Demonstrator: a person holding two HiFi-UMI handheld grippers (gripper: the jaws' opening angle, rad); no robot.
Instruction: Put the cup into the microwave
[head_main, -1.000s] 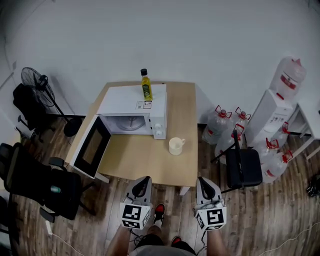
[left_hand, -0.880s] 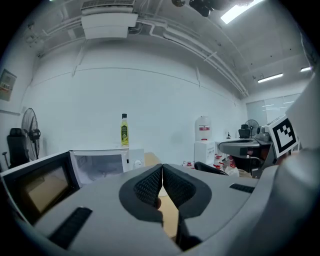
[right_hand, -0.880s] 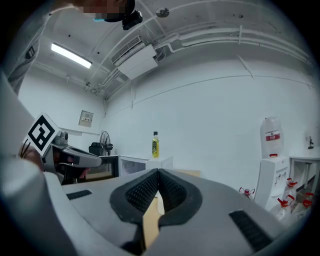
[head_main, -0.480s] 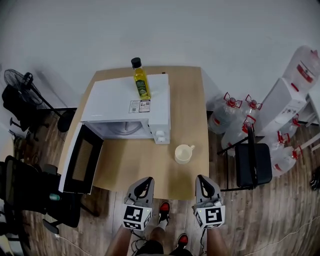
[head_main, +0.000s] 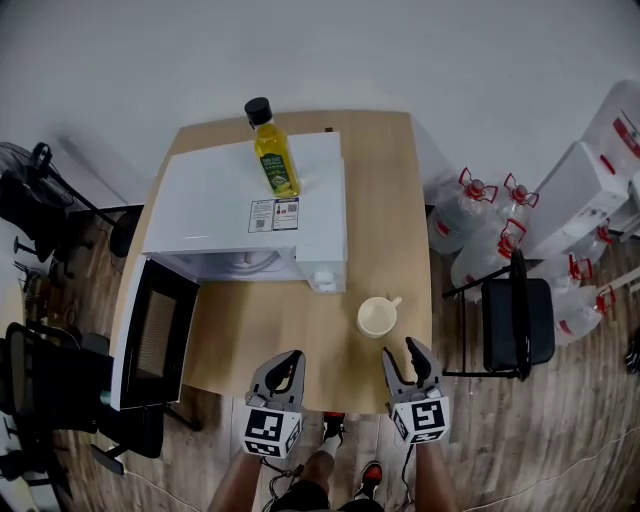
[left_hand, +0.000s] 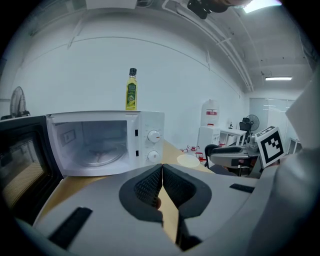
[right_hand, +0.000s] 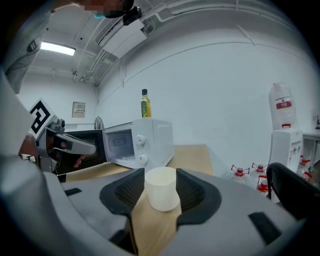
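Observation:
A cream cup (head_main: 378, 317) stands on the wooden table (head_main: 400, 200), right of the white microwave (head_main: 250, 210). The microwave's door (head_main: 150, 335) hangs open to the left and its cavity (left_hand: 92, 142) is empty. My right gripper (head_main: 404, 358) is at the table's near edge, just short of the cup. Its jaws have just been opening and nothing is gripped. In the right gripper view the cup (right_hand: 161, 189) shows through the gap of the right gripper (right_hand: 161, 175), beyond the tips. My left gripper (head_main: 283, 365) hovers at the near edge, and the left gripper (left_hand: 162, 169) is shut on nothing.
A yellow oil bottle (head_main: 272, 150) stands on top of the microwave. A black chair (head_main: 515, 325), water jugs (head_main: 470, 225) and a water dispenser (head_main: 585, 180) stand right of the table. A black office chair (head_main: 45, 385) stands at the left.
Both grippers have come forward and down to the table's near edge. The right gripper's jaws went from shut to open. The cup and microwave have not moved.

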